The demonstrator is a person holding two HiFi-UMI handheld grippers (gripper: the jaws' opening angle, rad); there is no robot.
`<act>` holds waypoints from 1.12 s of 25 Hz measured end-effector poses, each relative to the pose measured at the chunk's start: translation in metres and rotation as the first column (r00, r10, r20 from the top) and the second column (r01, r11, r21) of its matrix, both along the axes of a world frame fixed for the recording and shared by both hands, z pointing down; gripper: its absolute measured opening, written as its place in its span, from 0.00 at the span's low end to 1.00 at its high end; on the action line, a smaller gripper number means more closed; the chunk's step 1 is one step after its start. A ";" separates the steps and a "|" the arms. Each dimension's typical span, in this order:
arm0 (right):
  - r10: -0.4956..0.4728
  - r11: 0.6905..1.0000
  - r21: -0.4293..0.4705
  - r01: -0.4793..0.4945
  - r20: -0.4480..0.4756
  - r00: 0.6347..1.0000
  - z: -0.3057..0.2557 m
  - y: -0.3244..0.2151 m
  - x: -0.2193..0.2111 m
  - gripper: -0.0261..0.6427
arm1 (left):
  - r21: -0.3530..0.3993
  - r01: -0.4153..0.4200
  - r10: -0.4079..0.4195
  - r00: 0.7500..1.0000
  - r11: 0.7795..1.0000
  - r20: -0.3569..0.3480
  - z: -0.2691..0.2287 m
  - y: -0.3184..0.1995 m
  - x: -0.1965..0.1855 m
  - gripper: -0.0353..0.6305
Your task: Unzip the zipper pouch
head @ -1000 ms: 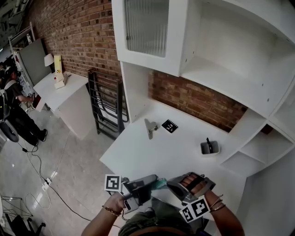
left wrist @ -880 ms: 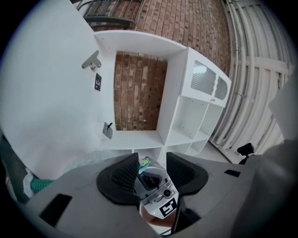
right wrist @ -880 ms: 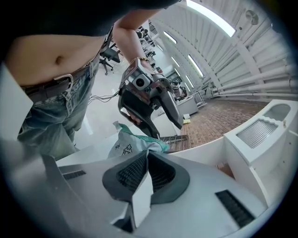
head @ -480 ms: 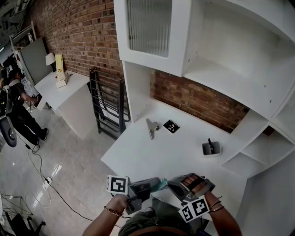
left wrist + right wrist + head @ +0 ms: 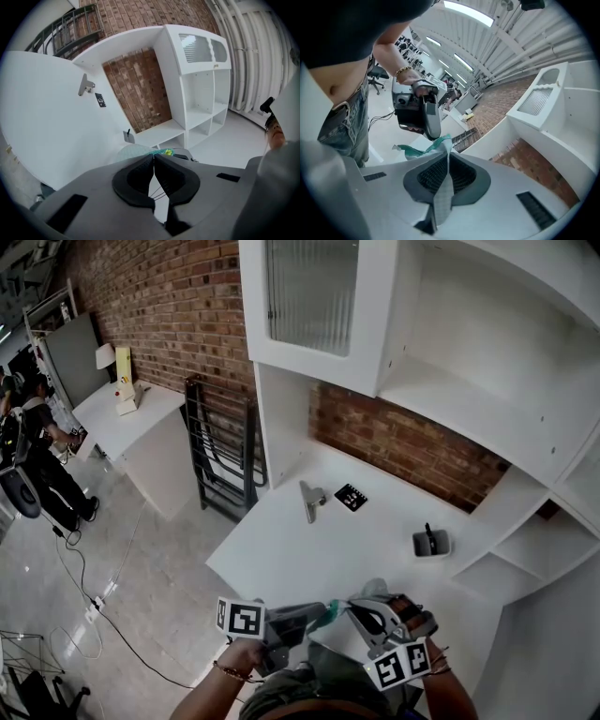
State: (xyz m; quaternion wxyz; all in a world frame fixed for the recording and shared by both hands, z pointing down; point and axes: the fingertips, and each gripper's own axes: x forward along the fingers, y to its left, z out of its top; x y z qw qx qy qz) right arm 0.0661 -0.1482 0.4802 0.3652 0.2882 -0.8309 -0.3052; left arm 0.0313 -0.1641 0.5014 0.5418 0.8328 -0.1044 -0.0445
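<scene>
held up at 6 o'clock in the head view, by the near edge of the white tabletop (image 5: 309, 559): the zipper pouch (image 5: 330, 613), caught between two claws. at the pouch's 9 o'clock, the left claw (image 5: 153, 157), pointing level: pads (image 5: 136, 178) just been closing, now together on the teal-and-yellow tip of the pouch (zip pull or fabric corner, hard to tell which), with thin threads (image 5: 157, 187) running down the slit between them. at its 3 o'clock, the right claw (image 5: 446, 157), tipped a little downward: pads pressed tight on a strip of the pale mesh fabric, teal edge bunched just past the tips. from the right claw's camera, looking straight across at the left claw's dark body, close by. farther up the tabletop: a grey metal piece (image 5: 309, 498) at 12 o'clock, a black patterned card (image 5: 352, 496) just beside it at its 3 o'clock, a small grey tray (image 5: 439, 547) holding a dark pen (image 5: 427, 532), well apart at 2 o'clock. behind all that, brick wall (image 5: 403, 442) and white shelving (image 5: 487, 381).
</scene>
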 end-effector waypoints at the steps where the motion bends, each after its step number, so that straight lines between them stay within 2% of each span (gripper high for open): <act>1: 0.004 1.000 0.000 -0.004 0.005 1.000 -0.001 0.000 0.000 0.06 | 0.001 0.001 -0.001 1.000 1.000 0.002 0.000 0.000 0.000 0.06; 3: 0.012 1.000 -0.006 -0.012 0.016 1.000 -0.003 0.000 0.001 0.06 | 0.022 0.003 -0.004 1.000 1.000 0.025 0.000 -0.001 -0.001 0.07; 8: 0.053 0.997 -0.056 -0.049 0.081 0.995 -0.001 0.000 0.002 0.06 | 0.121 -0.005 -0.012 0.990 0.993 0.140 0.003 -0.001 -0.001 0.07; 12: 0.082 0.991 -0.119 -0.066 0.135 0.987 0.002 -0.001 0.004 0.06 | 0.210 -0.040 -0.015 0.966 0.977 0.257 0.008 -0.003 -0.002 0.07; 14: 0.100 0.985 -0.158 -0.073 0.169 0.981 0.004 -0.002 0.006 0.06 | 0.241 -0.062 -0.011 0.956 0.968 0.293 0.009 -0.003 0.000 0.07; 21: 0.168 0.962 -0.257 -0.095 0.278 0.946 0.005 -0.005 0.014 0.06 | 0.302 -0.114 -0.014 0.921 0.947 0.390 0.015 -0.001 0.003 0.07; 28: 0.204 0.953 -0.288 -0.097 0.367 0.908 0.004 -0.012 0.017 0.06 | 0.310 -0.095 -0.040 0.914 0.946 0.403 0.018 -0.009 0.001 0.07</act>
